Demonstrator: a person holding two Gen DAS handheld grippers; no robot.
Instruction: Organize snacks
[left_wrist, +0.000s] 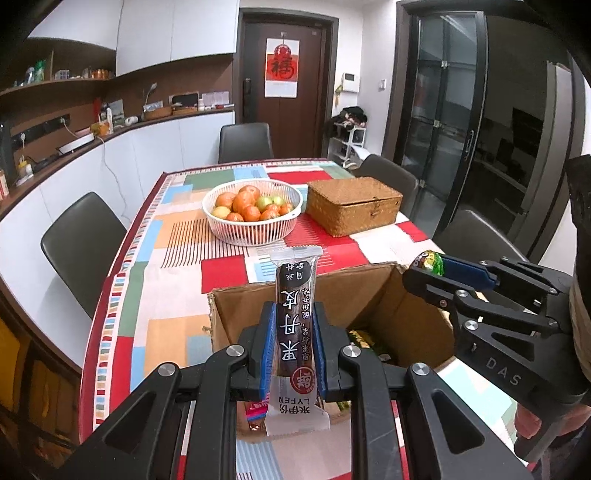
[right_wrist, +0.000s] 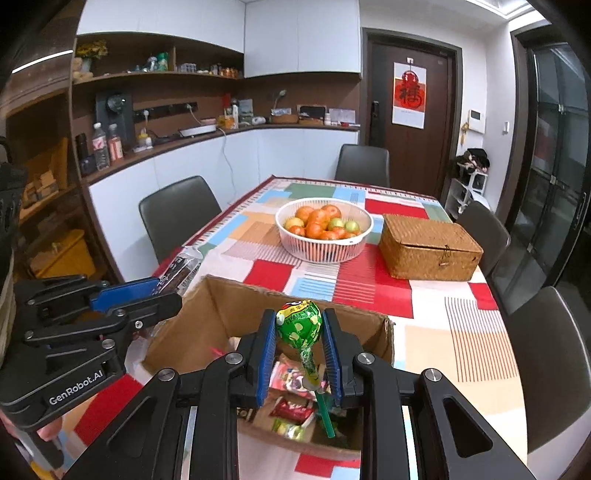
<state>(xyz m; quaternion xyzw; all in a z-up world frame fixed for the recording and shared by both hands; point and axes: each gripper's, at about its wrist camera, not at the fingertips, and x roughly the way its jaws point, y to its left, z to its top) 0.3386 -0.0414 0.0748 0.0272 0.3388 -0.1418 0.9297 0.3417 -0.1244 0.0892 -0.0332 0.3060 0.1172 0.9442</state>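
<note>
Snack bar (left_wrist: 295, 317) clamped in left gripper (left_wrist: 293, 343); right gripper (right_wrist: 300, 345) clamps green lollipop (right_wrist: 299, 325).

Both cameras ride on the hand-held grippers and look forward and downward along their fingers, close above an open cardboard box (left_wrist: 369, 295) at the near end of the surface (left_wrist: 177, 266).

The left wrist view has its own fingers (left_wrist: 267, 347) at 6 o'clock and catches the right gripper (left_wrist: 428, 267) at 3 o'clock.

The right wrist view sits just beside it, with the left gripper (right_wrist: 162, 290) at 9 o'clock.

Both face the far door (right_wrist: 410, 110) at 12 o'clock and share the box (right_wrist: 229, 314), the white fruit basket (right_wrist: 325, 251), the wicker box (right_wrist: 428, 251) and the chairs.
</note>
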